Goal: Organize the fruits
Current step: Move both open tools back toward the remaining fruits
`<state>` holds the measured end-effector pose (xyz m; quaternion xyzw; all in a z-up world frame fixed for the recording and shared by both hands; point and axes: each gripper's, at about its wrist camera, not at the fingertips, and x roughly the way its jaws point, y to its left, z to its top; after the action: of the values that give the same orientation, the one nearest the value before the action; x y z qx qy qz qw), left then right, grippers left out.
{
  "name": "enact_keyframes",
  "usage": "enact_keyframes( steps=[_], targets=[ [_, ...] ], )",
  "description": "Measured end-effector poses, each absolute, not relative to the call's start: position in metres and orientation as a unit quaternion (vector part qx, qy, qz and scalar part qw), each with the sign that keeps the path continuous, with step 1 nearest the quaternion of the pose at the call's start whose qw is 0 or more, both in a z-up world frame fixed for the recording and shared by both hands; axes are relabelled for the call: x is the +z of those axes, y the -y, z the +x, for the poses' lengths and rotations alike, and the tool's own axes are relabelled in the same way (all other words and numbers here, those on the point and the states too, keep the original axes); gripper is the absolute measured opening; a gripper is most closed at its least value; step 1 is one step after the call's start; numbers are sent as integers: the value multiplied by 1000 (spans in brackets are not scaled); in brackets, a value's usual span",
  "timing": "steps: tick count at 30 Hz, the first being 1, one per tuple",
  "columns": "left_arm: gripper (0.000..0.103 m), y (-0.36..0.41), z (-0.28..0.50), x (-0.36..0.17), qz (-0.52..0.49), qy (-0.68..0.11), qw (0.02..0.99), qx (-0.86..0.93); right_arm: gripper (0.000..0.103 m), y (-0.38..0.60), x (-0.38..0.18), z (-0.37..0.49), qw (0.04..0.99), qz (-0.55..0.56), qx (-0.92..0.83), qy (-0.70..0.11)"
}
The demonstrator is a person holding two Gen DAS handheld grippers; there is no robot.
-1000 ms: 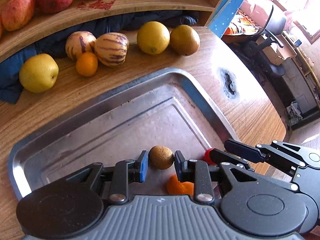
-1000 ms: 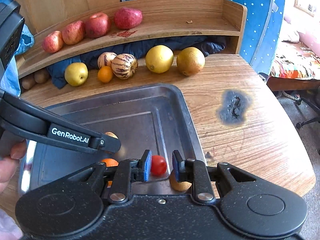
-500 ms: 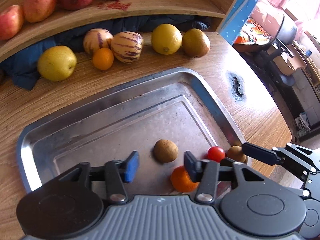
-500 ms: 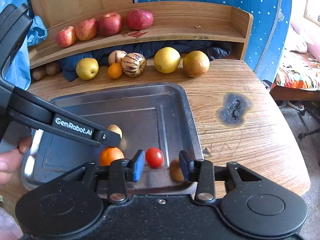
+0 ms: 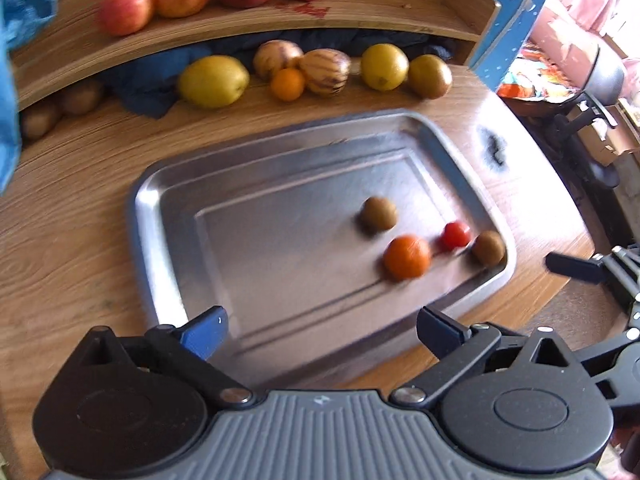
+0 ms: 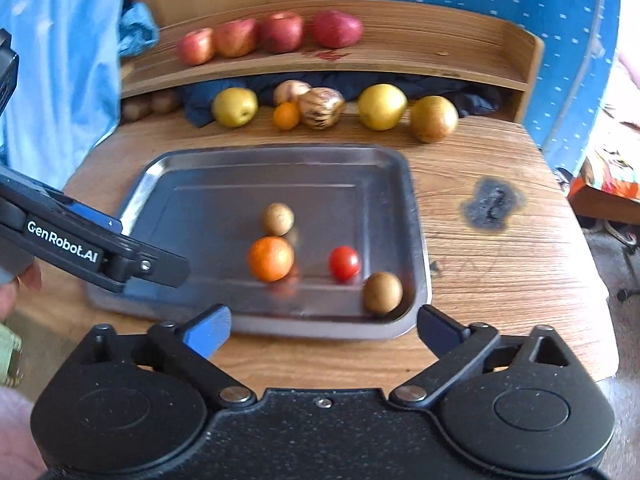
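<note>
Lying loose in the right-hand part of the metal tray point(image 6: 416, 216): a tangerine point(image 6: 270, 258), a cherry tomato point(image 6: 344, 262), and two brown kiwi-like fruits, one mid-tray point(image 6: 277, 219), one against the near right corner point(image 6: 382, 292); waiting along the back of the wooden table point(image 6: 500, 280): yellow pears, striped pepino melons and a small orange, with red apples sitting on the shelf point(image 6: 420, 54) above. Risk, as judged: rolling of the round fruits on the smooth tray floor if the tray is nudged by either claw; crowding of that one corner, leaving later fruit knocking into the tomato; bruising of the soft tomato under a hard pinch. Left gripper point(image 5: 320, 330): spreading wide, holding nothing, hovering over the near edge of the tray with all four fruits ahead and to the right. Right gripper point(image 6: 322, 330): likewise gaping and empty, sitting just short of the near rim, the corner fruit nearest, the tomato and tangerine beyond it.
</note>
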<state>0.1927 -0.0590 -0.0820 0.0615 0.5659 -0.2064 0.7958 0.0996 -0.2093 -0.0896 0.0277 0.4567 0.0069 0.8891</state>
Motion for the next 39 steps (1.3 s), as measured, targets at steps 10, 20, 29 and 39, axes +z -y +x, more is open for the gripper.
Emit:
enact_keyframes(
  steps=[10,20,29,39],
  targets=[
    [102,9,166,-81,69,-604,785,-123,102,196,-89,98,874,22,55,-482],
    [102,-14,168,-75,80,-613,783,-73,102,186,-83,114,878,25,89,-470],
    [102,-17,203,-56,88,-588,801,-64,102,179,-73,145,890,25,100,-445],
    [102,-6,261,-50,100,-568,811,-93,102,185,-67,188,901,33,71,-426]
  ],
)
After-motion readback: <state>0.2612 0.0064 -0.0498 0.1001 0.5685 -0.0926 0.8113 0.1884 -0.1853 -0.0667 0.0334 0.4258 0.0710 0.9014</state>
